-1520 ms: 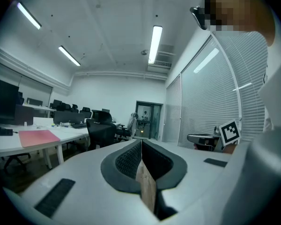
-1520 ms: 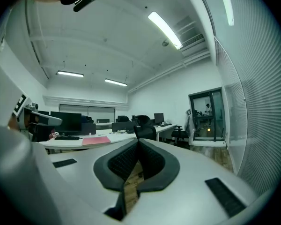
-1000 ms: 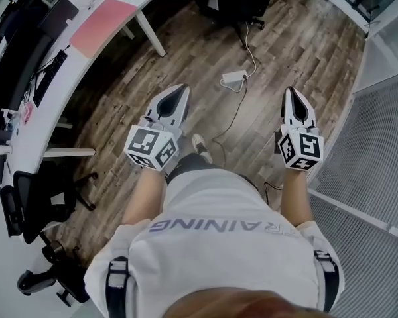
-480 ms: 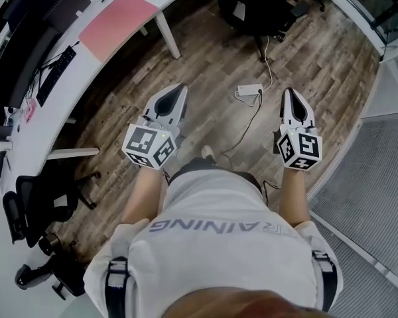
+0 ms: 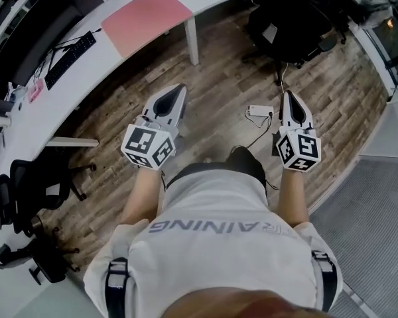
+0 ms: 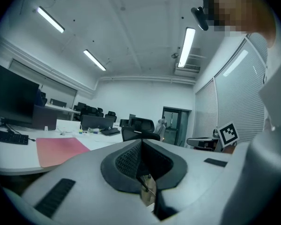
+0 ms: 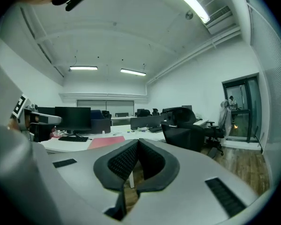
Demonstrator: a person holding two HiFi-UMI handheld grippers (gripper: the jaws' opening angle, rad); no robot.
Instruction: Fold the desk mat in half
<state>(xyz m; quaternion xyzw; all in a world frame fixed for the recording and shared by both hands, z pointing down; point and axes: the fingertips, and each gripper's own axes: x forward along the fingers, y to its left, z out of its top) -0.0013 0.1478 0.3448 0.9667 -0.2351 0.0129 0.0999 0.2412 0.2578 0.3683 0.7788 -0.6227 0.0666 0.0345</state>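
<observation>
The desk mat [image 5: 146, 20] is a flat pink rectangle lying on the white curved desk [image 5: 86, 78], ahead and to the left of me. It also shows in the left gripper view as the pink mat [image 6: 61, 150] and in the right gripper view as a thin pink strip [image 7: 105, 142]. I hold both grippers out over the wooden floor, well short of the desk. My left gripper [image 5: 180, 89] is shut with nothing in it. My right gripper [image 5: 289, 95] is likewise shut and empty. In each gripper view the dark pads meet, at the left gripper [image 6: 140, 145] and the right gripper [image 7: 138, 142].
A black office chair [image 5: 295, 25] stands ahead on the right, by the desk's white leg [image 5: 192, 42]. A white power strip [image 5: 260, 111] with its cable lies on the floor between the grippers. A keyboard [image 5: 69, 58] lies on the desk, left of the mat. More black chairs [image 5: 26, 191] stand at the left.
In the head view the desk, the pink mat and the black chair have slid down and to the right, nearer to me. Both grippers keep the same pose and stay shut.
</observation>
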